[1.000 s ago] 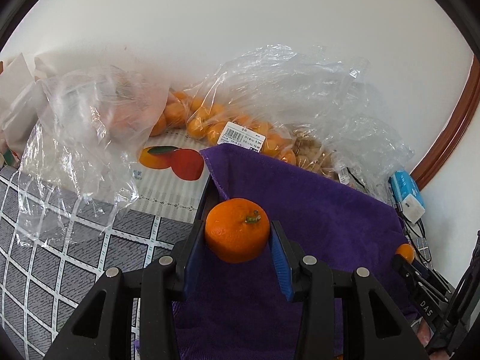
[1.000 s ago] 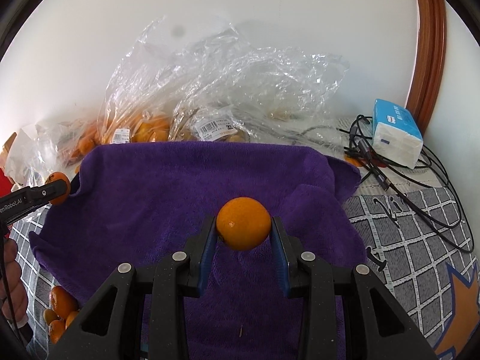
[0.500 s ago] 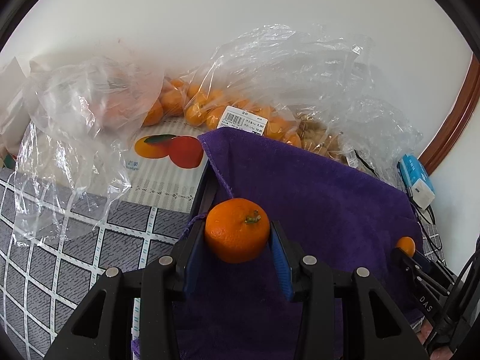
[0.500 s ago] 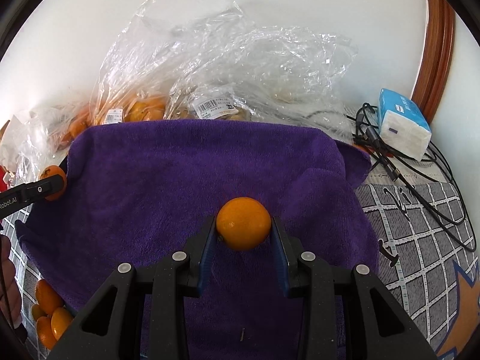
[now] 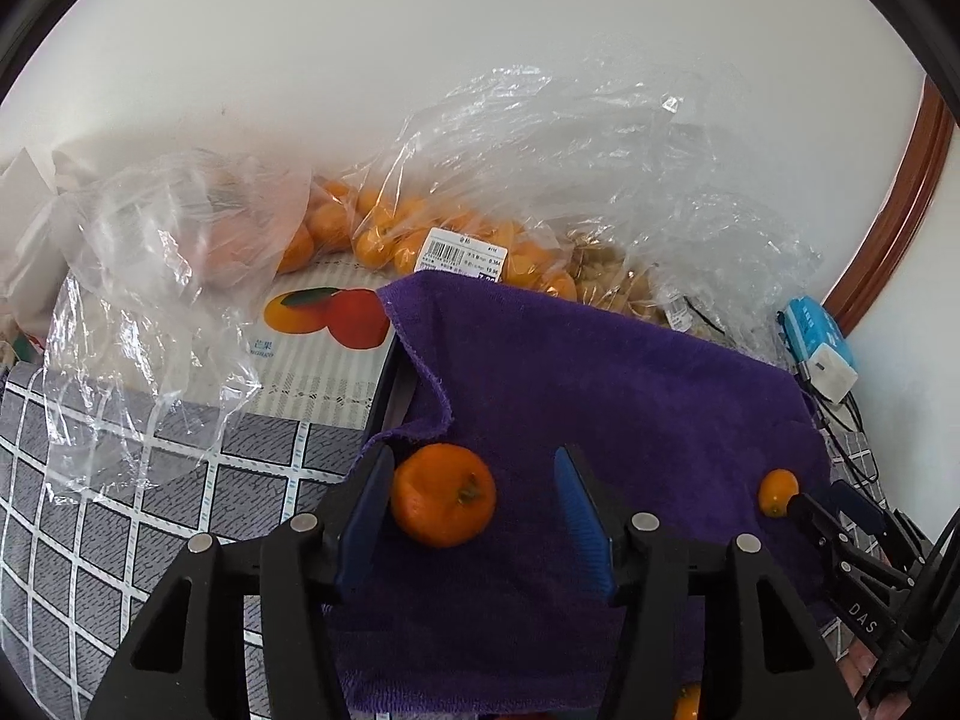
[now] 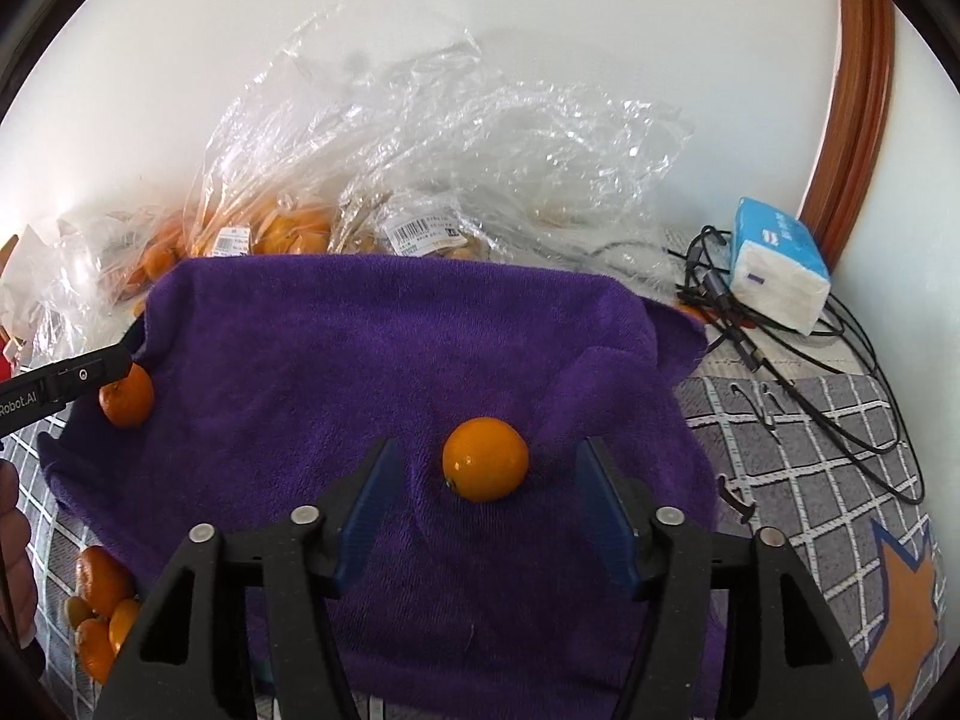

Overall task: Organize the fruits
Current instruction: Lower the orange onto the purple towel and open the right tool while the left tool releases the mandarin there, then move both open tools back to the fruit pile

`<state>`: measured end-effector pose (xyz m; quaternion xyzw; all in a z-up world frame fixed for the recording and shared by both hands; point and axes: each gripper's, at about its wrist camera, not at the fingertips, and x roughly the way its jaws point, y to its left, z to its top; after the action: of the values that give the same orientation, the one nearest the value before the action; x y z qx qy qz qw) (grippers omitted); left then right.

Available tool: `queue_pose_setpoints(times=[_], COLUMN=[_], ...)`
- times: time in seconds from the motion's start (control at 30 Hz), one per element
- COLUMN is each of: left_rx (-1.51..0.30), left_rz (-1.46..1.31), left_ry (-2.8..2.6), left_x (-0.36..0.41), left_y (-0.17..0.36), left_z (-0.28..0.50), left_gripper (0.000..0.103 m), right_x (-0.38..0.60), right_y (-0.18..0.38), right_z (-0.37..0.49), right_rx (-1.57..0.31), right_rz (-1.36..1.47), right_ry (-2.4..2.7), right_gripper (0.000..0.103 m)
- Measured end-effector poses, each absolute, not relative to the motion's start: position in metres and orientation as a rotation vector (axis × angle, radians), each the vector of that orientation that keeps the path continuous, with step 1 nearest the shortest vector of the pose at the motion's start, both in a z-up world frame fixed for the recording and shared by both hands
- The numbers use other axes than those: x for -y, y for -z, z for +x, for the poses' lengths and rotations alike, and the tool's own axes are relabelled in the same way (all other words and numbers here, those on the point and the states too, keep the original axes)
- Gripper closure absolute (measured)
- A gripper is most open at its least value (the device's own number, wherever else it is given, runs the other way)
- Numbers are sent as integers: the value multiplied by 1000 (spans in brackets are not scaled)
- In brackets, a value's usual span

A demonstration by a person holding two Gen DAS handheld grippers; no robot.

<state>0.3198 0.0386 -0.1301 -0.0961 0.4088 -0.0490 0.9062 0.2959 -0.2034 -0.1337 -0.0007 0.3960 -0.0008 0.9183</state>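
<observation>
Near the purple towel's point(image 5: 600, 384) left edge: left gripper point(image 5: 474, 501) just opened, released tangerine point(image 5: 443, 494) touching left pad; right gripper point(image 6: 486, 501) likewise opened around orange point(image 6: 485, 458).

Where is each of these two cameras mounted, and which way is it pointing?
Left wrist view: sits on the left gripper, looking forward and down along its open fingers at a tangerine on the purple towel; the right gripper shows at the right edge.
Right wrist view: sits on the right gripper, looking down at an orange between its open fingers; the left gripper and a hand show at the left edge.
Shared: towel, both fruits, bags of fruit by the wall.
</observation>
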Motion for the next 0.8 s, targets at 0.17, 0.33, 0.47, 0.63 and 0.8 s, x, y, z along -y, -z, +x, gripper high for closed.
queue_pose_setpoints(times=[0.17,0.33,0.47,0.63,0.8], left_rx=[-802,-770,-718,-694,-734], left_rz=[-232,-202,-180,-230,-262], left_ry=[99,104,85,53,17], left_x=[-44,-45,-51,-67,-87], left_y=[108,93,84,85,101], left_z=[293,258,222,189,171], left_gripper=[47,47,47,47,47], right_x=[205,202,199,194,181], right_y=[114,98,93,96,109], right_z=[269,237,213,186,168], right_rx=[-777,-759,-760,-764,-808], right_rz=[22,27,28,46,29], right_ry=[17,26,46,36,-15], right_gripper=[34,34,34,33,33])
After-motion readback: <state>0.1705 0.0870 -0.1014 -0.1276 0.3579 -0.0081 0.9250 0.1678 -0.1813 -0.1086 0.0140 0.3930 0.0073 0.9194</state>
